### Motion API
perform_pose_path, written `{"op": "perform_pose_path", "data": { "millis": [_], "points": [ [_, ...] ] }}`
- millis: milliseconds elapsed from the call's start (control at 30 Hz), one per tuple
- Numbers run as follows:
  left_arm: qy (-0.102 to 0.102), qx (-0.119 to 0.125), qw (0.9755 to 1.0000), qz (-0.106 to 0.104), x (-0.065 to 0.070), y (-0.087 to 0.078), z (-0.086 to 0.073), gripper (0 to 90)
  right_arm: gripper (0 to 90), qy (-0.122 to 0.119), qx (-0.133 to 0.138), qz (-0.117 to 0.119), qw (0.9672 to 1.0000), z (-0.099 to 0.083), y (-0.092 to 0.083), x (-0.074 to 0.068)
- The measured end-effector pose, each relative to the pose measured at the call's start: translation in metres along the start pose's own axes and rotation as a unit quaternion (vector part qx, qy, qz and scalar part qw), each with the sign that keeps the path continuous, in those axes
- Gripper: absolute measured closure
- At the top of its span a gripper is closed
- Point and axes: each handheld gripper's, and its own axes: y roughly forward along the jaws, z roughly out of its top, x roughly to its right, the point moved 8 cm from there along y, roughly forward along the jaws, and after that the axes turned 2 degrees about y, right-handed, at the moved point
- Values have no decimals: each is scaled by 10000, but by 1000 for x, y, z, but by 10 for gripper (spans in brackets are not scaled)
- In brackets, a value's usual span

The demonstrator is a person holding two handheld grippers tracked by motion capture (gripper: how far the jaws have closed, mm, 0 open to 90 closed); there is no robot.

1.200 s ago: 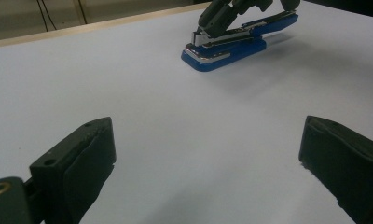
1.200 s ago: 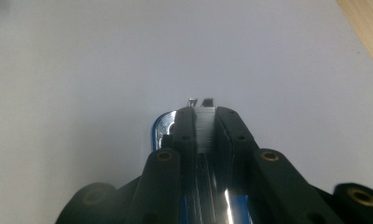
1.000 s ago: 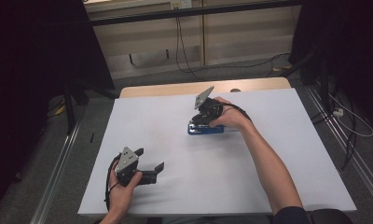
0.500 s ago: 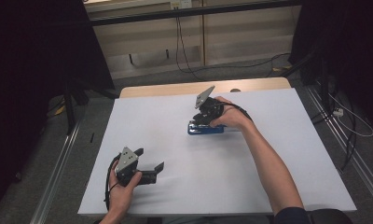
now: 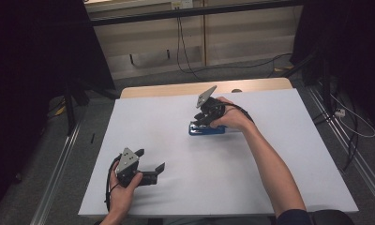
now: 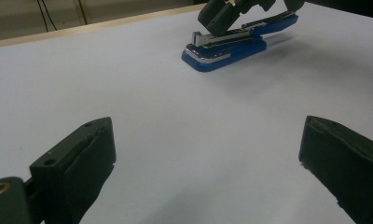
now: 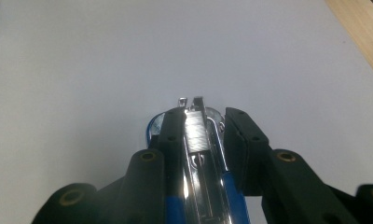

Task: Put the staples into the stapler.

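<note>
**Right gripper view: jaws easing off the stapler**

Right gripper view shows the blue stapler (image 7: 201,154) lying between the jaws of the right gripper (image 7: 203,133), its chrome magazine running up the middle. The jaws have just been opening: one pad is seen against the stapler's side, while a slim gap is visible at the other, so the stapler is no longer squeezed from both sides. The opening is narrow, only a little wider than the stapler itself.

From the high view, the stapler (image 5: 206,130) is seen resting on the white desk (image 5: 279,154), directly beneath the right gripper (image 5: 205,117) and just ahead of the hand that holds it. In the left gripper view the stapler's top arm (image 6: 264,25) is seen raised at its rear, tilted above the base.

Compared with the earlier frames, neither hand has shifted; only the jaw spacing has changed. This is judged to be a release, with the stapler left where it lies.

Well apart, nearer the person, the left gripper (image 5: 150,161) is held low over the desk with its jaws spread wide and nothing between them.
</note>
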Motion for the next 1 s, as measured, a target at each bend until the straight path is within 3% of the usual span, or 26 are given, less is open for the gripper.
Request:
{"op": "perform_pose_path", "data": {
  "millis": [267, 567, 800, 1000],
  "points": [
    [-16, -7, 10000, -18, 1, 1, 0, 38, 460, 521, 168, -263, 9982, -5, -2, 3],
    [-24, -22, 10000, 4, 1, 1, -1, 38, 295, 881, 298, -516, 9943, -12, -11, 4],
    [-35, -17, 10000, 7, 0, 1, -1, 38, 155, 1192, 510, -851, 9879, -16, -21, 4],
    [-33, -17, 10000, 3, 1, 1, 0, 38, 130, 1470, 772, -1014, 9809, -17, -31, 3]
  ]
}}
